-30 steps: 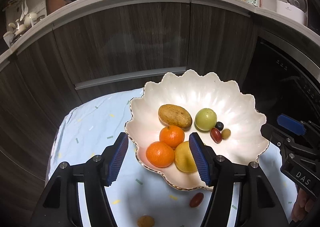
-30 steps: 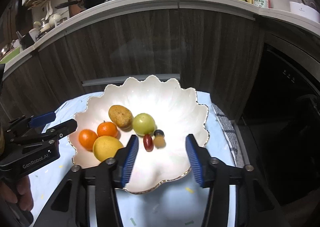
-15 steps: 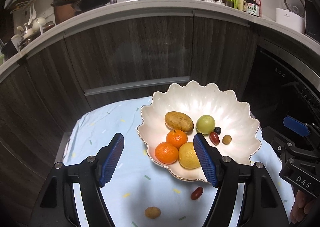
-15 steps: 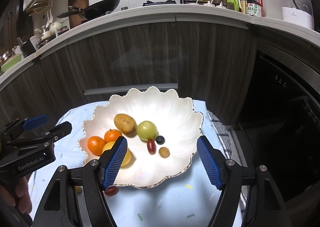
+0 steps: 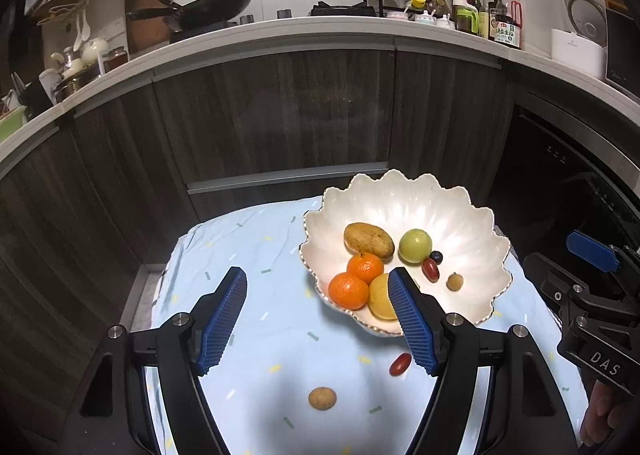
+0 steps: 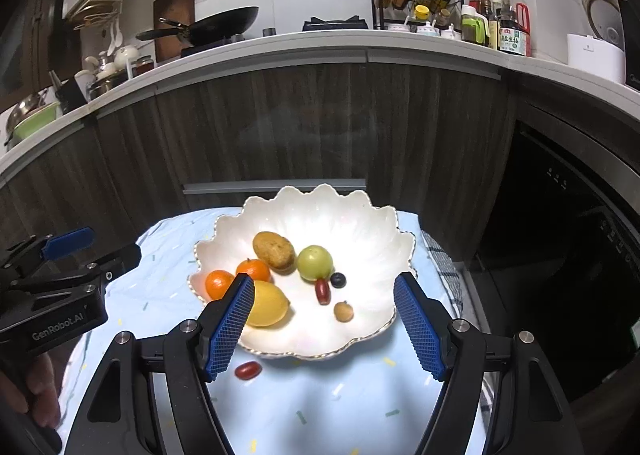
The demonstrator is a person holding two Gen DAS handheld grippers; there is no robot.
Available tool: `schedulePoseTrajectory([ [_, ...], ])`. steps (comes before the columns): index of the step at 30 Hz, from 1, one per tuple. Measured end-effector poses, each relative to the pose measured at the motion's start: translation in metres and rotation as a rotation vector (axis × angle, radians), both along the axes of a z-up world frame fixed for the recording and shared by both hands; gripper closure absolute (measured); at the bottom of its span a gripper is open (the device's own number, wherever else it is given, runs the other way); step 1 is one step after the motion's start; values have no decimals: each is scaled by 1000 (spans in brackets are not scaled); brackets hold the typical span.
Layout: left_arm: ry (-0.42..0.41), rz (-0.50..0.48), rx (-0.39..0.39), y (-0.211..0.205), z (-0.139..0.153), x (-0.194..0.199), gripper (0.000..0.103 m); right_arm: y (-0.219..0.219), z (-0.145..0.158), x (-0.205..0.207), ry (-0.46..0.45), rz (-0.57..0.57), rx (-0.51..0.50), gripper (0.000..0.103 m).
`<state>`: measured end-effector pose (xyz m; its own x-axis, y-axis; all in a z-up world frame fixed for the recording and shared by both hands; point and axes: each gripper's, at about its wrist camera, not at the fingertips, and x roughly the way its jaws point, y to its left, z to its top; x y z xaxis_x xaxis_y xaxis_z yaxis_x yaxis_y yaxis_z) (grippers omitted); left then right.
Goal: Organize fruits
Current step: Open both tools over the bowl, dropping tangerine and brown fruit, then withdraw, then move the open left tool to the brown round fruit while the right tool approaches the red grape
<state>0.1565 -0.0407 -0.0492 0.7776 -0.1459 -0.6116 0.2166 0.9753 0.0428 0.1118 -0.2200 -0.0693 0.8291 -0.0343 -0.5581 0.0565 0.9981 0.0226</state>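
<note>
A white scalloped bowl (image 5: 472, 223) (image 6: 360, 223) sits on the light blue cloth. It holds a brown mango (image 5: 368, 239), a green fruit (image 5: 415, 245), two tangerines (image 5: 349, 288), a lemon (image 6: 269, 303), a red grape tomato (image 6: 322, 291), a blueberry (image 6: 338, 279) and a small brown fruit (image 6: 343, 311). A red grape tomato (image 5: 400, 363) (image 6: 248, 370) and a small brown fruit (image 5: 322, 398) lie on the cloth in front of the bowl. My left gripper (image 5: 316, 321) hangs open above the cloth, left of the bowl. My right gripper (image 6: 325, 325) is open above the bowl's near rim. Neither holds anything.
The cloth-covered table (image 5: 240, 255) is small, with dark wood cabinets (image 5: 280, 115) close behind it and a dark appliance (image 6: 560, 255) on the right. A counter above carries a wok (image 5: 208, 11), bottles and a spice rack. A hand grips each gripper handle.
Both grippers have pulled back and up from the bowl, and their jaws have spread wider. The loose tomato and small brown fruit on the cloth have come fully into view.
</note>
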Motion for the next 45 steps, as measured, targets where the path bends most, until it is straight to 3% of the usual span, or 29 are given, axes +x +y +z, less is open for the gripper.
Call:
schedulePoseTrajectory([
  [22, 39, 30, -3, 28, -32, -37, 27, 32, -27, -19, 35, 84, -28, 30],
  [45, 91, -9, 46, 26, -88, -37, 28, 49, -82, -9, 117, 199, -46, 31],
])
